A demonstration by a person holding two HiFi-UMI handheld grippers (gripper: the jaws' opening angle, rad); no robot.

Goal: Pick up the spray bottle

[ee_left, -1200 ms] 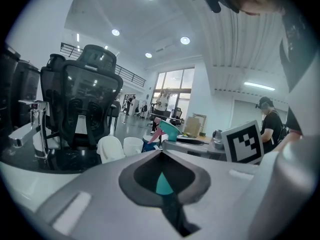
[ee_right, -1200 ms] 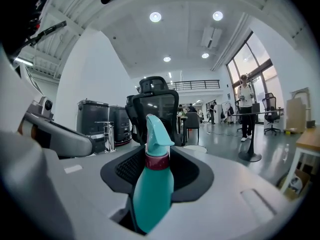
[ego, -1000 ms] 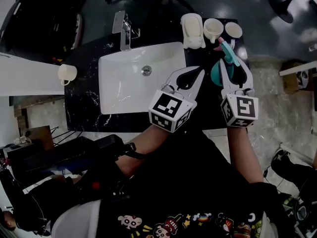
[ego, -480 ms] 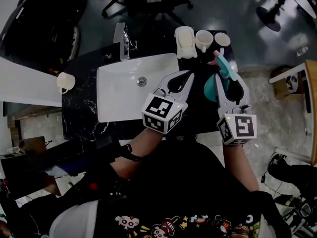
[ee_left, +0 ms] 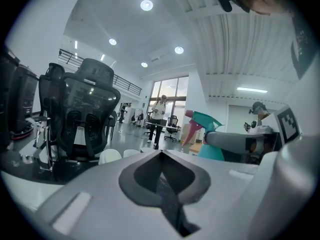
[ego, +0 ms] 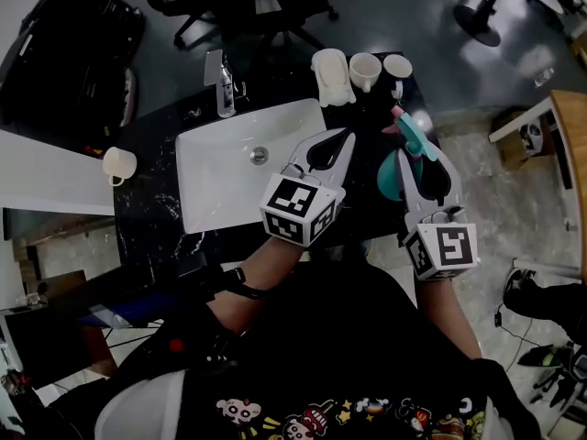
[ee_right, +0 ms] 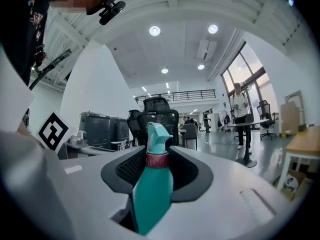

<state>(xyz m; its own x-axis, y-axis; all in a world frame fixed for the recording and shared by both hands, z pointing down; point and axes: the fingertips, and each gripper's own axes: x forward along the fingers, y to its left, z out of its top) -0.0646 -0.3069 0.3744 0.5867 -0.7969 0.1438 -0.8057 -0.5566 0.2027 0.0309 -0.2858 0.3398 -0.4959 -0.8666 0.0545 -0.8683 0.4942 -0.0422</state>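
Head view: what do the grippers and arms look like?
The left gripper and right gripper are light grey, with long tapered jaws and dark pads round a teardrop opening. Each carries a white cube with black square markers. Dark wristband on the left arm; black cartoon-print top.

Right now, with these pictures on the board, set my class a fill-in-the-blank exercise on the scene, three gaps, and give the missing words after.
1. The bottle sits between the jaws of the ____ gripper.
2. The left gripper is ____, with nothing in it.
3. The sink is ____ in colour.

Missing words: right; shut; white.
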